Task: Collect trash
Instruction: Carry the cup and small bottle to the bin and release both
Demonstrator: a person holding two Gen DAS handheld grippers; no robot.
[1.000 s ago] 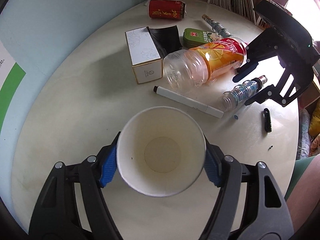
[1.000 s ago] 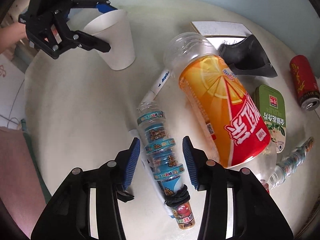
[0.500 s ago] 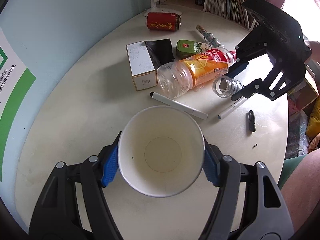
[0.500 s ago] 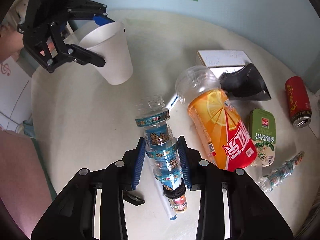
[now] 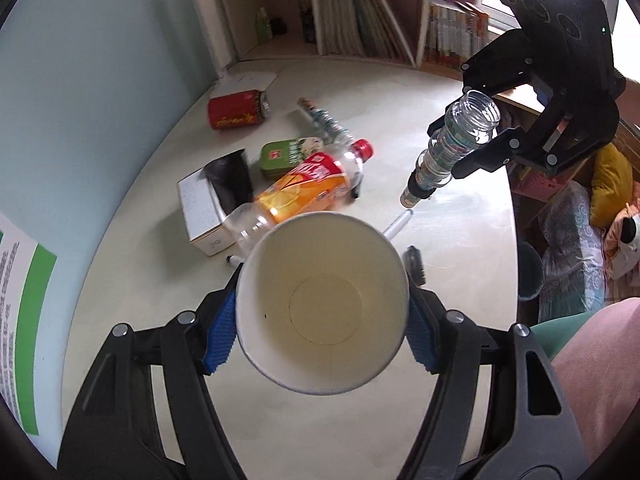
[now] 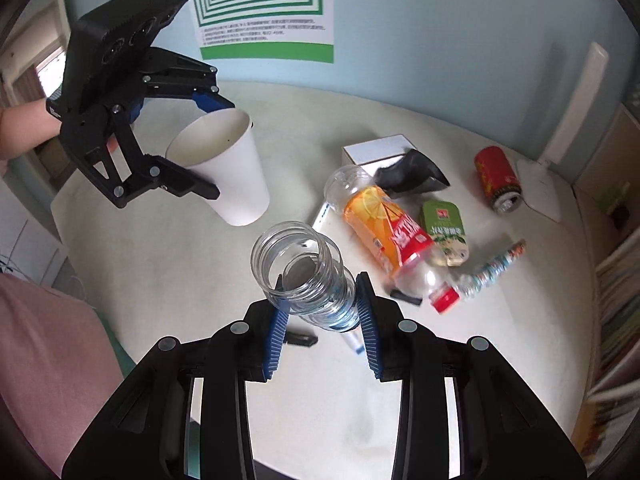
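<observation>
A white paper cup point(image 5: 322, 304), empty with its mouth toward the camera, sits between the blue pads of my left gripper point(image 5: 320, 328), which is shut on it above the table. The right wrist view shows this cup point(image 6: 236, 184) off to the left in the left gripper point(image 6: 210, 148). My right gripper point(image 6: 322, 320) is shut on a small clear ribbed bottle point(image 6: 300, 268) with a blue label, held off the table. In the left wrist view that bottle point(image 5: 452, 148) hangs cap-down in the right gripper point(image 5: 476, 136).
On the round white table point(image 6: 160, 272) lie an orange soda bottle point(image 6: 384, 228), a green tin point(image 6: 444, 228), a red can point(image 6: 498, 178), a white box point(image 6: 380, 152), a slim crushed bottle point(image 6: 492, 268) and a marker point(image 5: 396, 226). A bookshelf point(image 5: 360, 20) stands behind.
My right gripper closed on the small bottle and lifted it off the table. The left gripper rose with the cup, so the table looks farther away in both views.
</observation>
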